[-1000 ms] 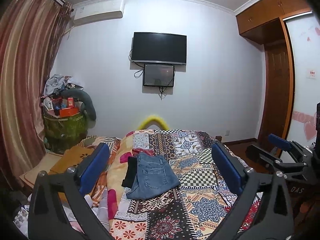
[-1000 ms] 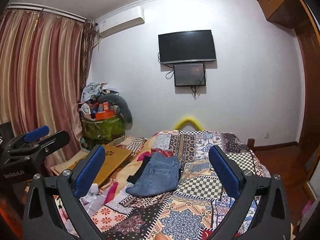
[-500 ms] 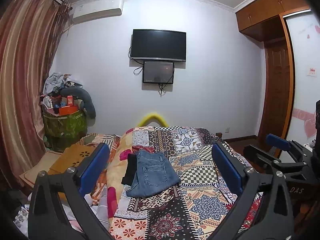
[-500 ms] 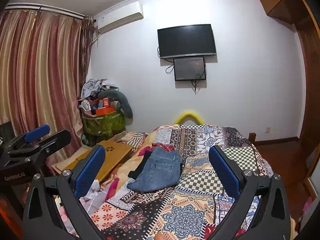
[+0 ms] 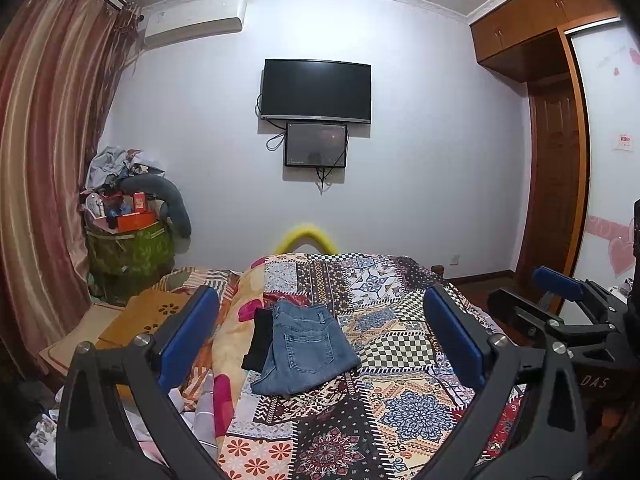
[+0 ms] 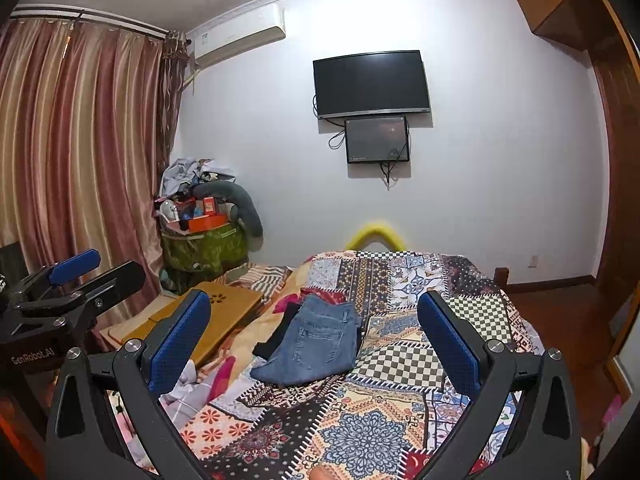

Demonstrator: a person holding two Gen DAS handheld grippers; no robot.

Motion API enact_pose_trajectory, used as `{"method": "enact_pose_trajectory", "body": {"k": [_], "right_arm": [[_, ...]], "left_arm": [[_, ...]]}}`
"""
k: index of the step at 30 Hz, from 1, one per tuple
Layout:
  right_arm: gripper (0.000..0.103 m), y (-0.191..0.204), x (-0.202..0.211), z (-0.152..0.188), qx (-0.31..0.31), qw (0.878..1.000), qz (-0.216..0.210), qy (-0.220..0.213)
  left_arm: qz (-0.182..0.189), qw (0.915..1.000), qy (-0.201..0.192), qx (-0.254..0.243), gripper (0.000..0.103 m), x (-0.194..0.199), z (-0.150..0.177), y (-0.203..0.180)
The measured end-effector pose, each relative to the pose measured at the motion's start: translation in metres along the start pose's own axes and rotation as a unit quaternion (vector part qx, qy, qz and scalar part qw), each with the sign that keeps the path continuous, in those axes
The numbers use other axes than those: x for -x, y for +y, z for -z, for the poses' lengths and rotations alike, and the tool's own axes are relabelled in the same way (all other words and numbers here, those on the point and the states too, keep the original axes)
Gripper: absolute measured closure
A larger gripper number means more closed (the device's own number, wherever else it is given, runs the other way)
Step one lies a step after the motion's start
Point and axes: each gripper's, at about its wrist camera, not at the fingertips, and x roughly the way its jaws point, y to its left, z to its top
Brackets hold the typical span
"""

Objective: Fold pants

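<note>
Nearest to me, both tools are held up over the foot of the bed, each with its blue pads spread wide and nothing between them. The left tool (image 5: 320, 332) hangs above the patchwork quilt (image 5: 400, 400); off at its three o'clock the right tool (image 5: 560, 292) shows side-on. From the other side, the right tool (image 6: 316, 332) is just as wide, with the left one at its nine o'clock.

Straight ahead at twelve o'clock, beyond both tools and well apart from them, the jeans (image 5: 304, 348) lie folded on the quilt, back pocket up. A black garment (image 5: 258, 340) lies touching their left edge, partly tucked under them.

At ten o'clock, beside the bed, sits a wooden lap desk (image 6: 216, 312) with cut-out holes. Farther at ten o'clock a green bin (image 5: 128, 248) is heaped with clutter, next to the striped curtain (image 5: 44, 160).

On the far wall at twelve o'clock hangs a dark television (image 5: 316, 90), with a smaller screen (image 5: 315, 145) just under it, and an air conditioner (image 5: 192, 20) high at eleven o'clock.
</note>
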Motion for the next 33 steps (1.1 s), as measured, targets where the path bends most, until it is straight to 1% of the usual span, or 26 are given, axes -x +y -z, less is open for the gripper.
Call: {"method": "enact_pose_trajectory", "body": {"k": [23, 27, 33], "right_arm": [[0.0, 0.0015, 0.0003, -0.0014, -0.008, 1.0, 0.001, 0.004], [0.0, 0.0009, 0.0005, -0.0011, -0.011, 1.0, 0.001, 0.004], [0.0, -0.0001, -0.0007, 0.0008, -0.011, 1.0, 0.003, 0.005]], "left_arm": [[0.006, 1.0, 0.002, 0.001, 0.0, -0.0038, 0.001, 0.0001], [0.013, 0.9998, 0.014, 0.003, 0.0, -0.007, 0.0019, 0.0019], [0.007, 0.9999, 0.015, 0.003, 0.0, -0.009, 0.0047, 0.003]]}}
